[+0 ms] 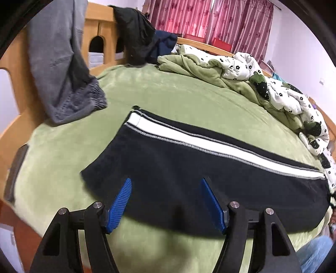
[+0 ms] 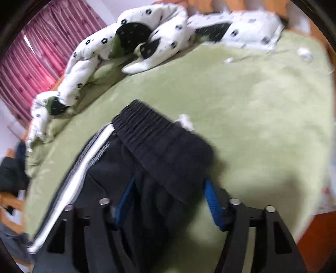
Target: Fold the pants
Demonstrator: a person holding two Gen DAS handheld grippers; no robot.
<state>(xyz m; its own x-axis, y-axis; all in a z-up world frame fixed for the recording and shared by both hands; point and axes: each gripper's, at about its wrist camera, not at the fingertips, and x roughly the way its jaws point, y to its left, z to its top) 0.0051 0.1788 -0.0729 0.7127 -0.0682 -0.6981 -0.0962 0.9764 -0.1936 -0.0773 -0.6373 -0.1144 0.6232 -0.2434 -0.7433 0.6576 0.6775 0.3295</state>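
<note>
Black pants [image 1: 189, 168] with a white side stripe [image 1: 189, 140] lie flat on the green bed, legs together. My left gripper [image 1: 167, 181] is open, its blue fingers [image 1: 121, 201] spread just above the leg near the hem end. In the right wrist view the elastic waistband [image 2: 159, 138] of the pants [image 2: 117, 168] is bunched up. My right gripper [image 2: 170, 182] is open, its fingers [image 2: 212, 201] spread on either side of the waistband fabric, low over it. That view is blurred.
The green bedsheet [image 1: 168, 94] covers the bed. A rumpled white and green flowered quilt [image 1: 241, 69] lies along the far side. Grey pants [image 1: 63, 63] and dark clothes [image 1: 138, 35] hang on the wooden bed frame [image 1: 96, 25]. Red curtains [image 1: 199, 16] hang behind.
</note>
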